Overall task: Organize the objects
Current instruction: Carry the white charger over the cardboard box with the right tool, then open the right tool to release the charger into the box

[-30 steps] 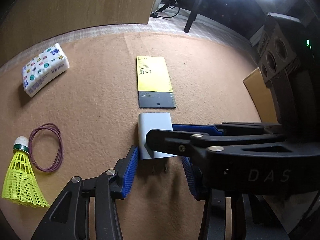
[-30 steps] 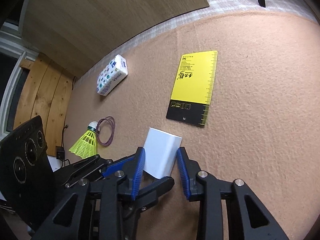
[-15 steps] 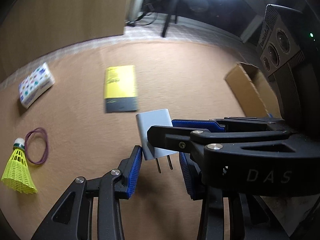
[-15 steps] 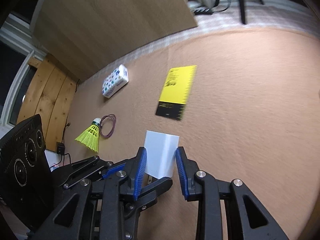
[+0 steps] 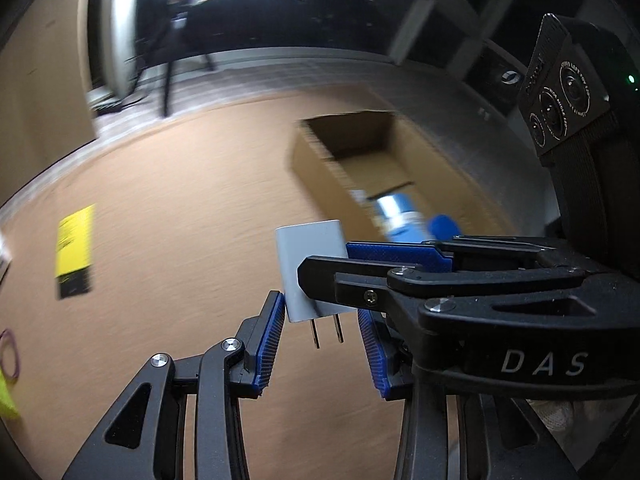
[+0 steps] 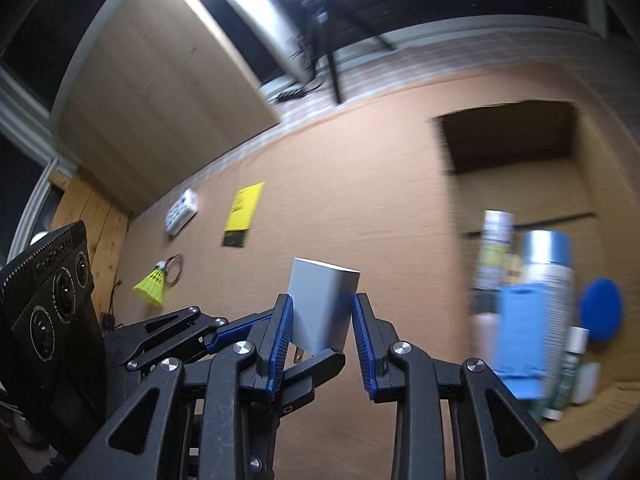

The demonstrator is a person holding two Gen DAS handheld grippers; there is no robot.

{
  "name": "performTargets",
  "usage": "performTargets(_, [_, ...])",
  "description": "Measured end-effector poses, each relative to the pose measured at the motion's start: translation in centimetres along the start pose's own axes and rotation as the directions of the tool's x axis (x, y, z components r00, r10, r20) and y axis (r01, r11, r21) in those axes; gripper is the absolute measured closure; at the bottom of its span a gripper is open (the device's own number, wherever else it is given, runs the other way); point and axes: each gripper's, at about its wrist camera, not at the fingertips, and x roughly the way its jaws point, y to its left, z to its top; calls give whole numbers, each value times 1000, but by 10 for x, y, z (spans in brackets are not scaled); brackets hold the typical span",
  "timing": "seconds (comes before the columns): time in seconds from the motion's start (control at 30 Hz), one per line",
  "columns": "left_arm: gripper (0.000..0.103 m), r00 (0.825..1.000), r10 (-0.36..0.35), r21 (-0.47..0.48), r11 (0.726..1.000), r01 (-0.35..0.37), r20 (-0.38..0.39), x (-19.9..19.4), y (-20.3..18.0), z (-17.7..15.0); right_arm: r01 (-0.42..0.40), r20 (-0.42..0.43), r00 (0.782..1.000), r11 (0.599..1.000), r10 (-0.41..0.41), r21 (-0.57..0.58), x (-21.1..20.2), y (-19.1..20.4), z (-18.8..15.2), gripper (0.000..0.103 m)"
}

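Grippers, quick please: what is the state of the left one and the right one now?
Left gripper: around the white charger; only one pad seems to touch it, grip unclear.
Right gripper: closed on the charger, holding it above the mat.

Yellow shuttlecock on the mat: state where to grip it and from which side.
The yellow shuttlecock lies on its side; come from above and pinch across its white cork end, probably firmer than the mesh skirt.
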Motion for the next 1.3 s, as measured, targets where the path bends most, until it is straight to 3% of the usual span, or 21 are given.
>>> performTargets(0.23, [62,999,-47,67,997,49,-22,27,-60,13,39,28,999,998,-40,46,-31,-44,-7,75])
performTargets(0.5, [62,997,-60,101,993,66,-57,50,-91,18,55,30,998,996,-58,73,-42,-72,-13,75])
performTargets(0.77, [62,996,-44,121,991,53,-73,57,-97,19,57,35,998,996,-60,63,-44,-77,-14,75])
performTargets(0.9, [60,997,-27,116,993,35,-73,52,-93,17,96,58,993,994,-99,57,-49,-75,-15,60])
performTargets(1.3, [60,1000,-11,80,997,13,-24,15,-67,6,79,80,993,995,-83,56,-49,-58,-18,59])
